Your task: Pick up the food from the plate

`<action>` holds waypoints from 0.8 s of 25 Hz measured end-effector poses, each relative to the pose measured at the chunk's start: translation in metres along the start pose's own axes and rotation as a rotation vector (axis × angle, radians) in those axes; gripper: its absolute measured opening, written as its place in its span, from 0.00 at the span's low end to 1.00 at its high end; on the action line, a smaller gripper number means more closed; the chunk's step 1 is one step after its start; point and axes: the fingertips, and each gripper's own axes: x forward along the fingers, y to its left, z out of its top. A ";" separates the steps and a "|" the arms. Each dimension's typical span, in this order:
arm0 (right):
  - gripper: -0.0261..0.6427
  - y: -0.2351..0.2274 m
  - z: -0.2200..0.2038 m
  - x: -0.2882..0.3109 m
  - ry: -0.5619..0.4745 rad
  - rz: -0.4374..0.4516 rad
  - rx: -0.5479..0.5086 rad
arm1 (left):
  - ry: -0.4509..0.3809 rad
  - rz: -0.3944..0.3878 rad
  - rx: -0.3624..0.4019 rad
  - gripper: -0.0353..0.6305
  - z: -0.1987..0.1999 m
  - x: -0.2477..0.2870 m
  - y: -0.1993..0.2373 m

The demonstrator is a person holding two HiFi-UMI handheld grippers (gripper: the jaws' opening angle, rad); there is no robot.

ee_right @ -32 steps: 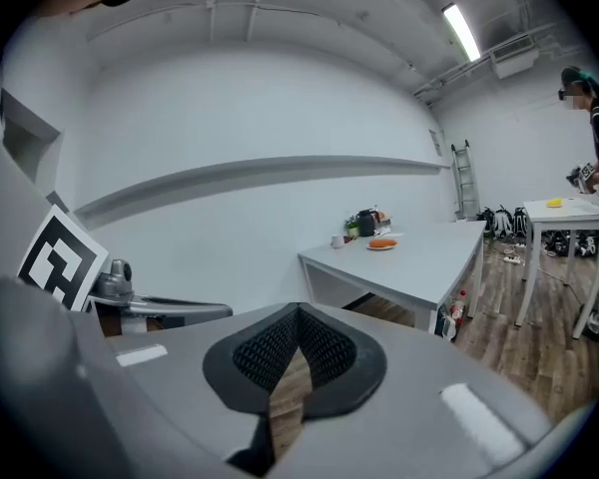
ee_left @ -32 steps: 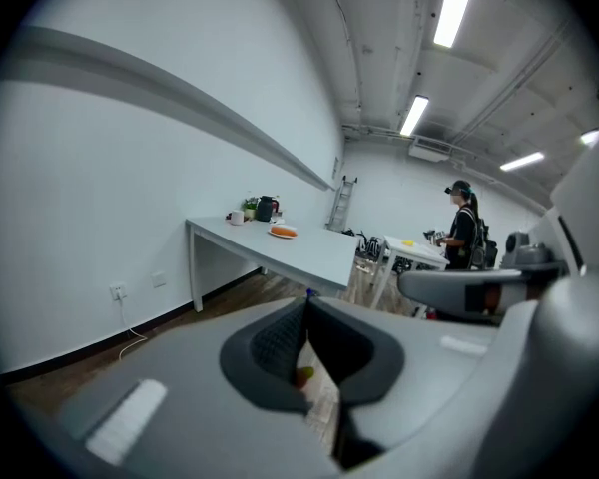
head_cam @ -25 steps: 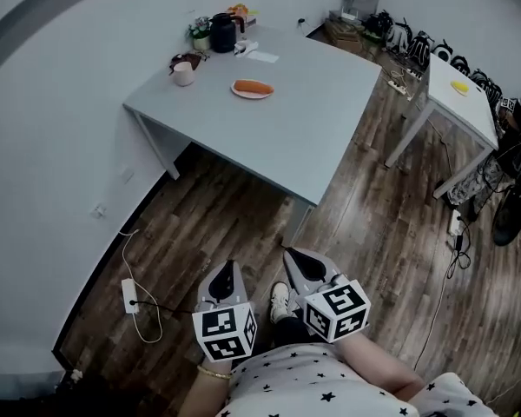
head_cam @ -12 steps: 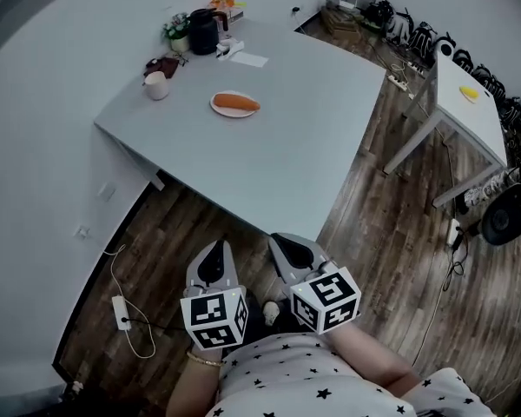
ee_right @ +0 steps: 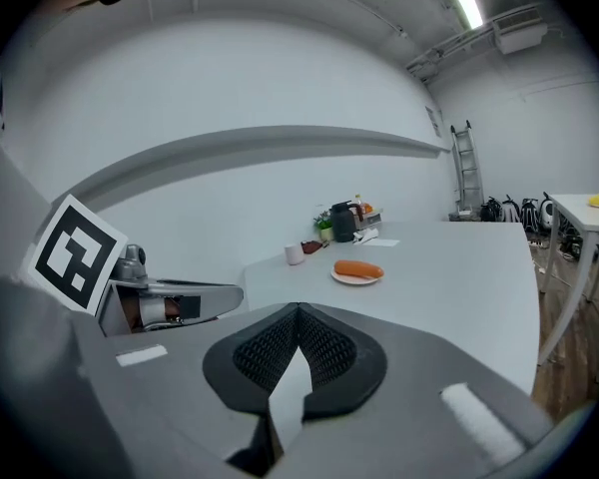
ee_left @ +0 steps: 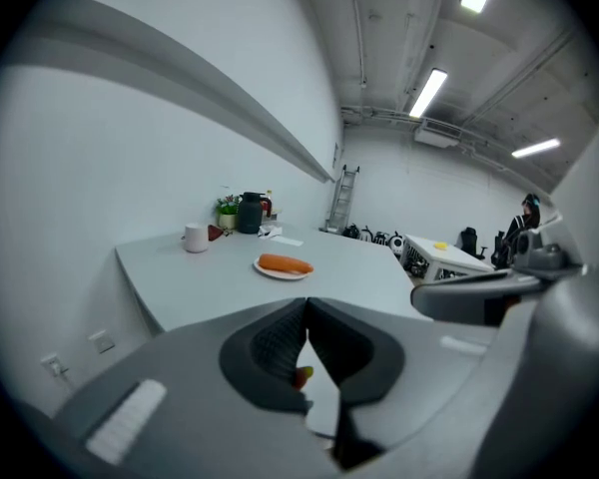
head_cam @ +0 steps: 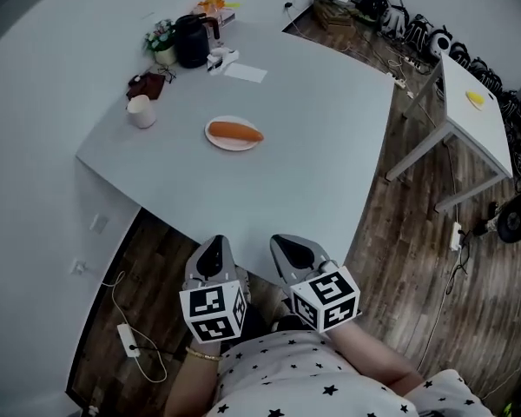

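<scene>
**Near.** The left tongs (head_cam: pixel 214 248) and the right tongs (head_cam: pixel 288 248) are hanging side by side over the near edge of the tabletop (head_cam: pixel 330 129). Each pair is pressed together with nothing between its jaws.

**Middle.** The food (head_cam: pixel 235 132), an orange, elongated piece, is lying lengthwise on a small plate (head_cam: pixel 215 140). It is well apart from both tongs, toward the tabletop's centre.

**Far.** A cup (head_cam: pixel 141 111), a dark jug (head_cam: pixel 191 40) and a paper (head_cam: pixel 245 72) are sitting toward the back edge, clear of the plate.

**Likely faults.**
- If the tongs are arriving at the food without first parting, they are likely pushing it along or off the plate rather than gripping it.
- The piece looks rounded, so a grip near one end is probably letting it roll or pivot out.
- A low approach is risking a knock to the rim, tipping or sliding the light plate.
</scene>
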 end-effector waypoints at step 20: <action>0.28 -0.126 0.073 0.300 0.333 -0.070 -0.467 | 0.141 -0.192 0.052 0.06 0.058 0.196 0.070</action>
